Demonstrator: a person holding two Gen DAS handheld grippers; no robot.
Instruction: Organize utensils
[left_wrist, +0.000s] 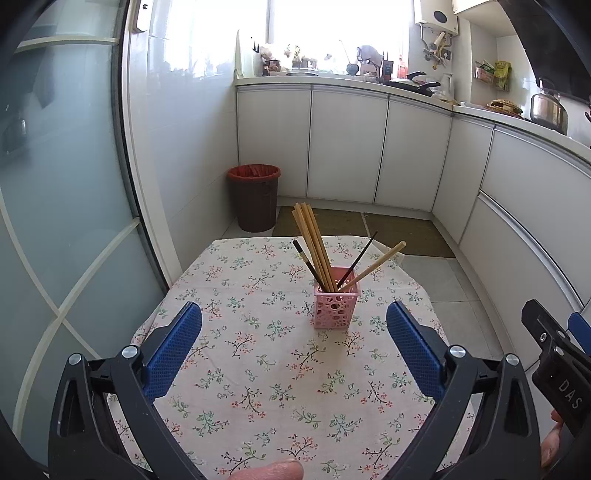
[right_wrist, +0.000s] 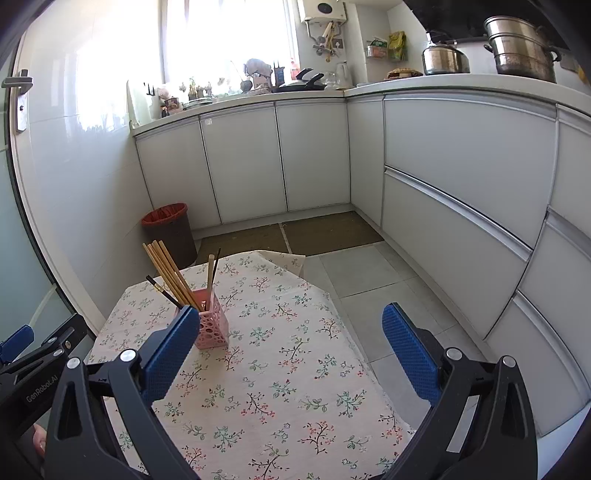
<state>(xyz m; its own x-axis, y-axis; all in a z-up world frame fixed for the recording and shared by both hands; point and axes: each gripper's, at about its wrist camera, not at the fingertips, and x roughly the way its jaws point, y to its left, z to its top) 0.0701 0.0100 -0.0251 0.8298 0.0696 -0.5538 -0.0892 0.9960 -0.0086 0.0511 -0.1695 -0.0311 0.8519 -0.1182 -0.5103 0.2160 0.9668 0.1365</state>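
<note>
Left wrist view, left to right: frosted glass door (left_wrist: 55, 221) fills the left edge, brown bin with red liner (left_wrist: 255, 197) on the floor past the bench's far-left corner, white cabinets (left_wrist: 347, 144) behind. Left gripper (left_wrist: 293, 343) has its jaws wide apart, nothing between them, hovering over the floral cloth (left_wrist: 258, 369) on the bench. Pink perforated holder (left_wrist: 337, 306) stands upright on the cloth, ahead of the gripper and a bit right of centre. In it: bundle of light wooden chopsticks (left_wrist: 312, 240) leaning left, two dark chopsticks (left_wrist: 308, 264) splayed either side, one more wooden stick (left_wrist: 373, 266) leaning right. Right gripper's black body shows at that view's far right edge. Right wrist view: same holder (right_wrist: 212, 325) sits just behind the left blue pad (right_wrist: 171, 350), partly covered by it; contact can't be told. Right gripper (right_wrist: 291, 341) also spread wide and empty, right finger out past the bench edge over the grey floor tiles (right_wrist: 369, 273). Steel pots (right_wrist: 517, 48) on the worktop at far right.
</note>
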